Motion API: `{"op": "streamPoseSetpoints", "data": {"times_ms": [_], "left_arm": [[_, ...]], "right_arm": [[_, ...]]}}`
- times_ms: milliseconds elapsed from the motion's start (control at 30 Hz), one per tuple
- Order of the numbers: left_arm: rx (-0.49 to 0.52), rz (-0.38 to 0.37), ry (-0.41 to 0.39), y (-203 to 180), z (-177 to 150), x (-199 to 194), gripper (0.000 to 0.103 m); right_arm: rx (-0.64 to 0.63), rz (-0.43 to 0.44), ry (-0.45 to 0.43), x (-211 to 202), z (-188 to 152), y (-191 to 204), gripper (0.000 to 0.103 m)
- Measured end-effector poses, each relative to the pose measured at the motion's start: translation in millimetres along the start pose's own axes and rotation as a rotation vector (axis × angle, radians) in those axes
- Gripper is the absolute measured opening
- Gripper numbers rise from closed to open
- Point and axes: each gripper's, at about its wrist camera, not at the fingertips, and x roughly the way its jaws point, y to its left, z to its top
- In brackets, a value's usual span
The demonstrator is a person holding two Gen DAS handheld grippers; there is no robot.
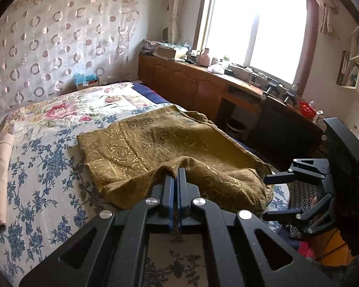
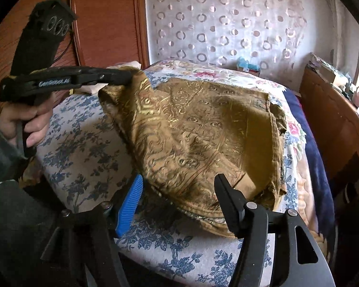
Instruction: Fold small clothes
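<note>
Brown cloth (image 1: 160, 143) on bed, left claw (image 1: 177, 171) pinching its lifted edge, right claw (image 2: 179, 186) spread wide, holding nothing

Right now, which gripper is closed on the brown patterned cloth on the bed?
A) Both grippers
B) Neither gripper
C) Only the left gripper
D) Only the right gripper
C: the left gripper pinches a raised corner of the brown cloth between its shut fingers, while the right gripper stands open over the cloth's near edge, pressing on nothing.
</note>
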Motion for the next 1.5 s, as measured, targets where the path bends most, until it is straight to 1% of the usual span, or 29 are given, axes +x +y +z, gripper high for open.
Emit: {"op": "streamPoseSetpoints", "data": {"times_ms": [133, 333, 433, 533, 567, 600, 633, 667, 700, 767, 867, 933, 1067, 1200, 1333, 1500], "left_arm": [[-0.017, 0.001, -0.003, 5, -1, 1, 0.002], [-0.025, 0.008, -0.001, 6, -2, 1, 0.002], [-0.027, 0.007, -0.002, 6, -2, 0, 0.002], [-0.026, 0.009, -0.001, 6, -3, -1, 0.002], [-0.026, 0.010, 0.001, 7, -3, -1, 0.002], [-0.028, 0.010, 0.001, 8, -3, -1, 0.002], [-0.029, 0.009, 0.000, 8, -3, -1, 0.002], [-0.029, 0.009, 0.000, 8, -3, -1, 0.002], [-0.029, 0.014, -0.002, 8, -3, -1, 0.002], [-0.032, 0.022, -0.006, 10, -3, -3, 0.002], [-0.037, 0.043, -0.014, 17, 2, -3, 0.002], [-0.035, 0.067, -0.016, 25, 8, -1, 0.002], [-0.029, 0.117, -0.025, 44, 21, 8, 0.002], [-0.056, 0.143, -0.023, 67, 32, 20, 0.002], [-0.065, 0.148, -0.021, 82, 40, 30, 0.002], [-0.056, 0.169, -0.005, 96, 51, 50, 0.002]], "right_arm": [[-0.019, -0.020, 0.022, 4, 0, 2, 0.064], [-0.037, -0.063, 0.100, 24, -5, -6, 0.064], [-0.045, -0.077, 0.110, 30, -5, -7, 0.064], [-0.050, -0.082, 0.101, 33, -3, -7, 0.064], [-0.055, -0.081, 0.094, 34, -2, -6, 0.055], [-0.059, -0.077, 0.089, 35, -1, -6, 0.043], [-0.065, -0.072, 0.086, 35, -1, -5, 0.036], [-0.072, -0.070, 0.085, 36, -2, -4, 0.022], [-0.079, -0.063, 0.084, 36, -1, -3, 0.010], [-0.098, -0.065, 0.066, 34, 1, 0, 0.007], [-0.117, -0.068, 0.037, 30, 8, -1, 0.006], [-0.135, -0.084, 0.008, 27, 20, -3, 0.005], [-0.158, -0.103, -0.072, 27, 65, -12, 0.005], [-0.171, -0.110, -0.128, 43, 110, -22, 0.005], [-0.186, -0.104, -0.129, 72, 139, -30, 0.005], [-0.208, -0.083, -0.111, 104, 158, -42, 0.005]]}}
